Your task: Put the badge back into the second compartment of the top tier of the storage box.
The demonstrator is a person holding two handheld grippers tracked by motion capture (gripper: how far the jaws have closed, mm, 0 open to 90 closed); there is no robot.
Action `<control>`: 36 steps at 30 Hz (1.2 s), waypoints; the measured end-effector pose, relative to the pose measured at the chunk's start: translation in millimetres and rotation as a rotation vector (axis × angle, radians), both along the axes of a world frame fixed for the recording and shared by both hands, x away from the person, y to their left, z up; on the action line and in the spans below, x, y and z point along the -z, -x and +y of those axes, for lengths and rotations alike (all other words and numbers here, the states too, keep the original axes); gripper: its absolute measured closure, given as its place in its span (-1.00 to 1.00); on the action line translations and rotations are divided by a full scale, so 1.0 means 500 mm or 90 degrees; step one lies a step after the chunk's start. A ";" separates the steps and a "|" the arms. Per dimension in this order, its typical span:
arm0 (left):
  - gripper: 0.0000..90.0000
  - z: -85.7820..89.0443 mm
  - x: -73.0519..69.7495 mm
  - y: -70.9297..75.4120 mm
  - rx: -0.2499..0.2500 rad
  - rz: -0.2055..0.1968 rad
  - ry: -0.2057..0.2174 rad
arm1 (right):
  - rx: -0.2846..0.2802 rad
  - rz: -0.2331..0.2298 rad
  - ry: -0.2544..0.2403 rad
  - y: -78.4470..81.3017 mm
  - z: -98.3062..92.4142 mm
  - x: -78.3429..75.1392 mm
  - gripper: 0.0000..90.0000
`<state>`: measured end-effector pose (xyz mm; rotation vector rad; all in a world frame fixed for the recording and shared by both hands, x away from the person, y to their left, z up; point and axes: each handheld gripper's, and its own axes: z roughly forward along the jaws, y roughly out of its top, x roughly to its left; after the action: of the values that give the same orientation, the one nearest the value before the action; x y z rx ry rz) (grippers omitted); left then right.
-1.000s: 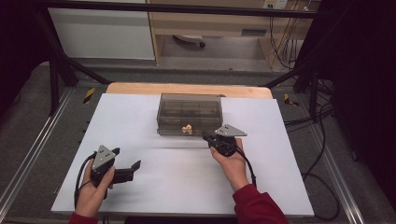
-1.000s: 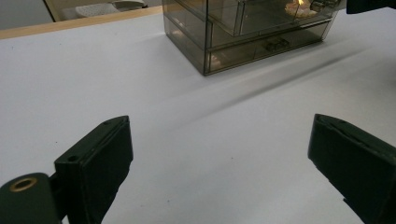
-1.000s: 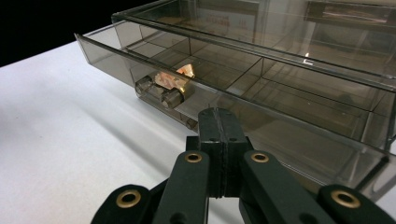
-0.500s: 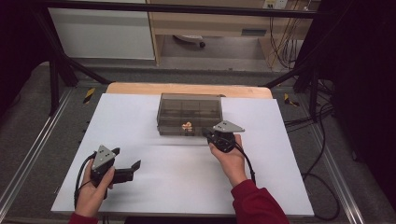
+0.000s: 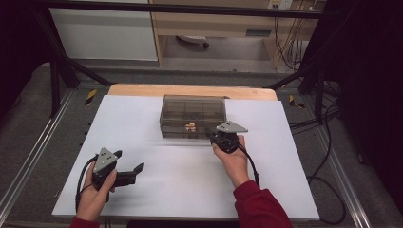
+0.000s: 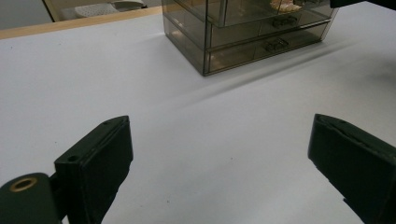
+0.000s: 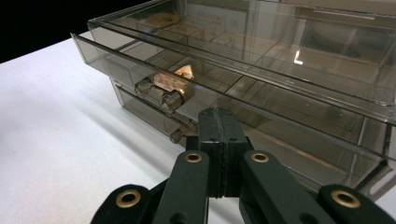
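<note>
Desk (image 5: pixel 157 190): white, drawer box (image 5: pixel 192 115) at frame centre.
Your left gripper (image 6: pixel 219 163): fingers wide apart, empty, lower left.
Your right gripper (image 7: pixel 219 140): fingers pressed together, at the box's front.

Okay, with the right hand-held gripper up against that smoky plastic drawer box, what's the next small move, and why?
Probably a short, straight pull toward the person. The right hand-held gripper has its jaws pressed together at the front of the drawer box, near a lower drawer's handle, though whether it grips that handle is unclear. The left hand-held gripper rests open, away from the box.
</note>
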<state>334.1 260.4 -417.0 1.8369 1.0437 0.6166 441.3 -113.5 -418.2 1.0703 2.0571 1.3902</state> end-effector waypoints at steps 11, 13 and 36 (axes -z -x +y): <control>-0.85 -0.001 0.000 0.000 0.001 0.000 0.001 | 0.009 0.002 0.002 -0.011 0.003 0.003 1.00; -0.85 -0.001 0.000 0.000 0.002 0.000 0.001 | 0.011 0.003 0.002 -0.014 0.003 0.002 1.00; -0.85 -0.001 0.000 0.001 0.003 0.000 0.001 | 0.038 0.029 -0.048 -0.034 -0.010 0.007 1.00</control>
<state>333.8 259.7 -417.0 1.8376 1.0391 0.6142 458.3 -118.6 -421.7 1.1959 2.0017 1.4365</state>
